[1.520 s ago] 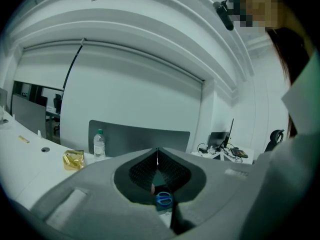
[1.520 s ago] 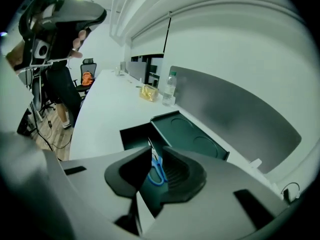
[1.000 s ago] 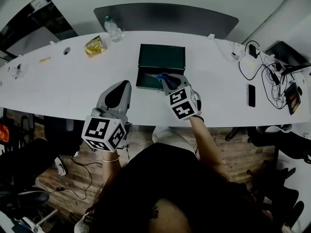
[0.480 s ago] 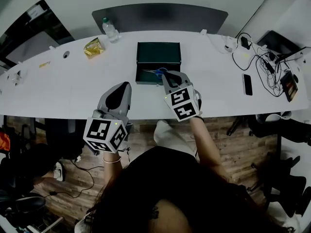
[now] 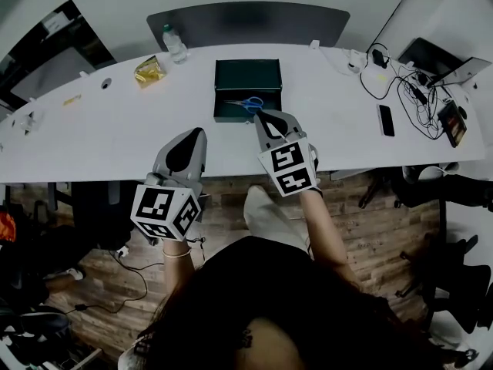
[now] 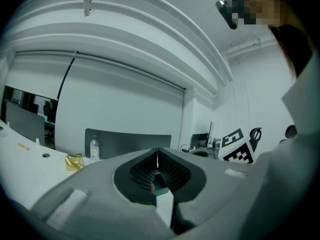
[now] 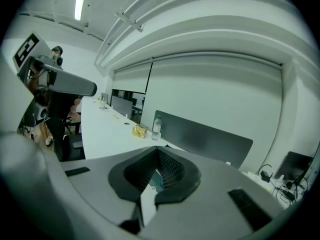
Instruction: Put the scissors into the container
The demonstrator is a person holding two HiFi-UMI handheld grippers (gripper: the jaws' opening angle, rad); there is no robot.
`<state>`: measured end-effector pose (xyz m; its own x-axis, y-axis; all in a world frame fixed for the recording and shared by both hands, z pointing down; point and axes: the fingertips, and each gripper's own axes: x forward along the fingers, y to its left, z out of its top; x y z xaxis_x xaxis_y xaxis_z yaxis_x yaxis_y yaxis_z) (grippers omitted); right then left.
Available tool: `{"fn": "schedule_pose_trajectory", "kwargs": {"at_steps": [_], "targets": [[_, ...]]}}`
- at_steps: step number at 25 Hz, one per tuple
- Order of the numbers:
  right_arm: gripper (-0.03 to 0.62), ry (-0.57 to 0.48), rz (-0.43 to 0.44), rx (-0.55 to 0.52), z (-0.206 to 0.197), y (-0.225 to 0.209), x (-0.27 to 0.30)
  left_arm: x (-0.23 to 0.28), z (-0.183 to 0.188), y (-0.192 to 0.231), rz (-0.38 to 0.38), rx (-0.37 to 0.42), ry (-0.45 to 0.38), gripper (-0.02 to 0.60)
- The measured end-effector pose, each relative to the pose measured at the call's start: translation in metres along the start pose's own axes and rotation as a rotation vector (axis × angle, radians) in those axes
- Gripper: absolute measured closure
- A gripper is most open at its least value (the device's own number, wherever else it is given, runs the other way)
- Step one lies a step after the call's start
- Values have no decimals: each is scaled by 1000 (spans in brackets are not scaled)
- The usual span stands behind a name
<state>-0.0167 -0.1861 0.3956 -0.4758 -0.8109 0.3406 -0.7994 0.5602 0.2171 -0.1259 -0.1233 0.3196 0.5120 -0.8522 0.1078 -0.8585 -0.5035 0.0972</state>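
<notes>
The dark green container [image 5: 248, 75] stands open on the white table [image 5: 115, 137]. Blue-handled scissors [image 5: 248, 104] lie inside it near its front wall. My right gripper [image 5: 263, 115] hovers just in front of the container, apart from the scissors; its jaws have just closed and hold nothing. In the right gripper view the right gripper [image 7: 159, 152] shows its jaws meeting. My left gripper [image 5: 202, 132] hangs over the table's near edge, left of the container, shut and empty. The left gripper [image 6: 158, 153] looks the same in the left gripper view.
A water bottle [image 5: 174, 43] and a yellow packet [image 5: 149, 72] sit at the back left. A phone [image 5: 386, 119], tangled cables [image 5: 408, 87] and a laptop [image 5: 441, 58] crowd the right end. A grey divider panel [image 5: 246, 23] runs behind the table.
My right gripper has pulled back from the container toward the near edge and closed; the scissors stay lying inside. The left gripper has drifted slightly back too.
</notes>
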Motion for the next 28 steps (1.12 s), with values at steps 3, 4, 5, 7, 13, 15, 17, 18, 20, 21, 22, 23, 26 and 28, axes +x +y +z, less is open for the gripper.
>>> {"fn": "schedule_pose_trajectory", "kwargs": {"at_steps": [3,4,5,7,13,15,17,18,20,21,22,23,26,28], "targets": [[585,-25,-7,7,2,8,-18,-13,1,-10,-2,13,-8,568],[585,-35,-9,10,3,11,-24,-17,1,-13,-3,16,-11,569],[585,-45,-11,13,5,14,-31,-21,1,-16,-5,20,-14,569],[585,-67,-16,20,9,20,-44,-31,1,-22,-6,27,-18,568],[585,-127,-46,41,21,36,-82,-58,1,-37,-10,46,-32,568],[585,-144,-56,54,23,40,-93,-66,1,-41,-11,52,-35,568],[585,-158,-64,61,25,44,-103,-73,1,-45,-14,54,-40,568],[585,-164,-69,61,26,46,-108,-77,2,-47,-15,55,-42,568],[585,-174,-74,63,27,51,-117,-85,2,-50,-14,60,-45,569],[585,-178,-76,66,27,54,-121,-88,2,-51,-13,62,-46,569],[585,-181,-77,69,28,57,-124,-91,2,-52,-13,64,-48,568],[585,-185,-78,74,29,59,-128,-94,2,-53,-14,64,-50,568],[585,-199,-76,86,31,66,-139,-102,1,-56,-14,68,-54,568],[585,-207,-75,87,33,70,-146,-105,0,-56,-6,72,-56,568]]}}
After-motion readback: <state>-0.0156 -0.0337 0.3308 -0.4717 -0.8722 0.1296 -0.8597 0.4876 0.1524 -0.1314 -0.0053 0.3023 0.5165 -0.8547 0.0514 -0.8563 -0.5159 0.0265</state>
